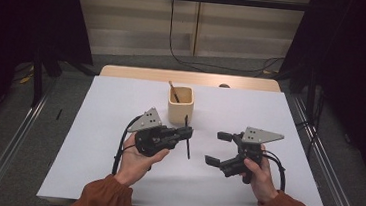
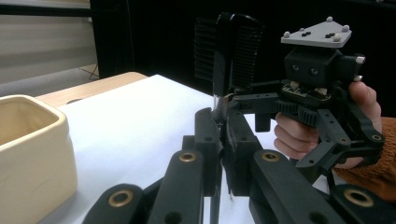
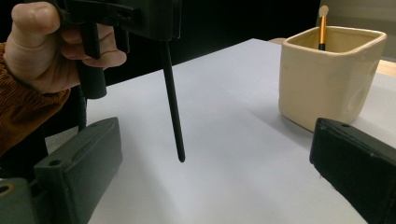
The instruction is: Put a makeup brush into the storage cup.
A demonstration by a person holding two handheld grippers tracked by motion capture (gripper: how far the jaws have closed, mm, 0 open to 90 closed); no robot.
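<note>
My left gripper (image 1: 188, 130) is shut on a thin black brush (image 1: 188, 144), which it holds nearly upright just above the white table (image 1: 95, 165). In the left gripper view the brush's comb-like head (image 2: 229, 46) sticks up past the closed jaws of that gripper (image 2: 223, 116). Its slim handle (image 3: 172, 107) hangs down with the tip clear of the table. My right gripper (image 1: 218, 148) is a little to the right, open, with nothing between its jaws (image 3: 219, 172). A cream square cup (image 1: 180, 104) stands just behind the left gripper, with an orange-handled brush (image 1: 173, 91) leaning inside it.
The cup (image 3: 327, 74) stands upright near the middle of the table, close to the held brush. A wooden edge (image 1: 188, 77) runs along the far side of the table. Metal rails (image 1: 12, 143) flank the table on both sides, and cables lie on the floor beyond.
</note>
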